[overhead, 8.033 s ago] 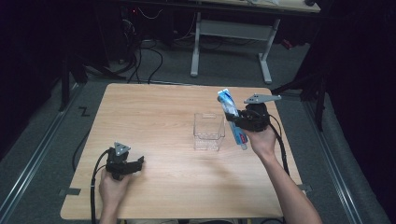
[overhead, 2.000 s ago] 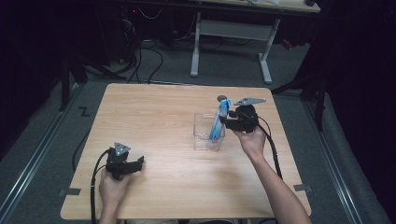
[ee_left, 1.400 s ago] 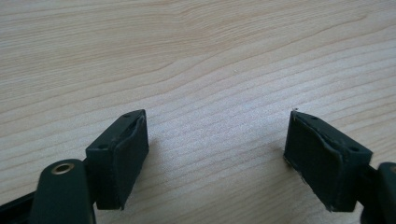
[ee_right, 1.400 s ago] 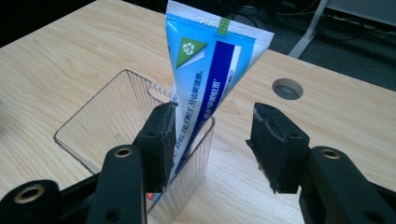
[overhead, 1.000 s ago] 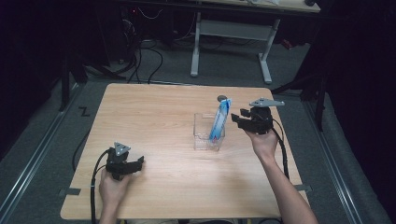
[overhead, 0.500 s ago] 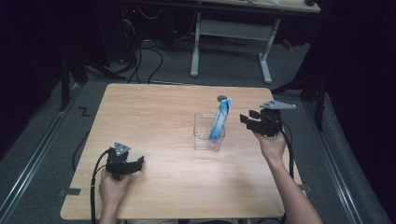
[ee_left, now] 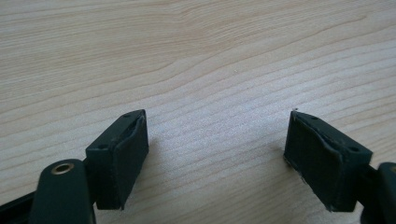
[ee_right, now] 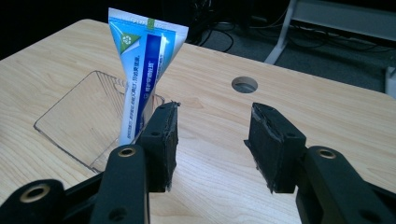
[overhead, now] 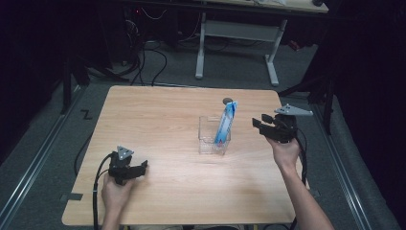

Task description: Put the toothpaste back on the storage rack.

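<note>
The toothpaste tube (overhead: 225,123) stands tilted inside the clear box (overhead: 207,139) mid-bench. The right gripper (overhead: 259,125) hovers beside it, fingers apart, empty. The left gripper (ee_left: 216,154) rests well away, open over bare bench (overhead: 158,120).

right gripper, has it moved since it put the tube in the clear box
Yes. The right gripper has backed off to the right, away from the clear box, jaws open and empty. The tube stands in the box.

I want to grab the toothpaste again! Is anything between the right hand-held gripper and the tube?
Nothing visible: only bare table lies between the open right hand-held gripper and the toothpaste tube standing in the clear box.
</note>
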`<control>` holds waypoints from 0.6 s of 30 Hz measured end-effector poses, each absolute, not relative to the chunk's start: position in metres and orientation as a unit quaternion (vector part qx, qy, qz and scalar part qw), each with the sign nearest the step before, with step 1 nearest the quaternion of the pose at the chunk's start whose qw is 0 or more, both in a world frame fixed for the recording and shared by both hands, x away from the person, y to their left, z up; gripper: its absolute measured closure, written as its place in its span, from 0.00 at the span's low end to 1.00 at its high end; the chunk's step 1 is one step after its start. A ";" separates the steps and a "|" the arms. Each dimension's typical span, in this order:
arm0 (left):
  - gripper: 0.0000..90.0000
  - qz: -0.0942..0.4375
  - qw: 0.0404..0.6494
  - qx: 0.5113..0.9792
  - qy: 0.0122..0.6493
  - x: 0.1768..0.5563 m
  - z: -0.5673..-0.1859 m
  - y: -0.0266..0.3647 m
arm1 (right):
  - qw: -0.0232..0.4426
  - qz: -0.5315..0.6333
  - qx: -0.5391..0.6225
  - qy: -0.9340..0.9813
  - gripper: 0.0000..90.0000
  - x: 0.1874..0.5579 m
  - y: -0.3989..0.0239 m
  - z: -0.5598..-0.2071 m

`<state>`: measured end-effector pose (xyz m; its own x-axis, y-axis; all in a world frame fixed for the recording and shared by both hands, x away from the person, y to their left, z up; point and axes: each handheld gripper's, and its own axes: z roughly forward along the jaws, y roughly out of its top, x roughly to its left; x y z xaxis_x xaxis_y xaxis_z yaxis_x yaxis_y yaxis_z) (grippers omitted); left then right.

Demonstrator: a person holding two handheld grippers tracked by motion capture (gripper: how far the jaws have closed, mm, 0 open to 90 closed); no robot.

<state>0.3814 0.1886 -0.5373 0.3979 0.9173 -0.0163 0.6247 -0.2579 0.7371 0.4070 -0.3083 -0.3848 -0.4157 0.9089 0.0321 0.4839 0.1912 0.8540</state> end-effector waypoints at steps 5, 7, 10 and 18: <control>0.24 0.215 0.341 0.763 0.505 0.381 -0.537 0.189 | 0.258 0.421 0.478 0.727 0.59 0.402 -0.314 -0.384; 0.24 0.215 0.341 0.763 0.505 0.381 -0.537 0.189 | 0.259 0.421 0.479 0.725 0.59 0.401 -0.316 -0.385; 0.24 0.215 0.341 0.763 0.505 0.381 -0.537 0.189 | 0.261 0.424 0.482 0.721 0.59 0.398 -0.320 -0.386; 0.24 0.215 0.341 0.763 0.505 0.381 -0.537 0.189 | 0.266 0.427 0.487 0.714 0.59 0.391 -0.330 -0.387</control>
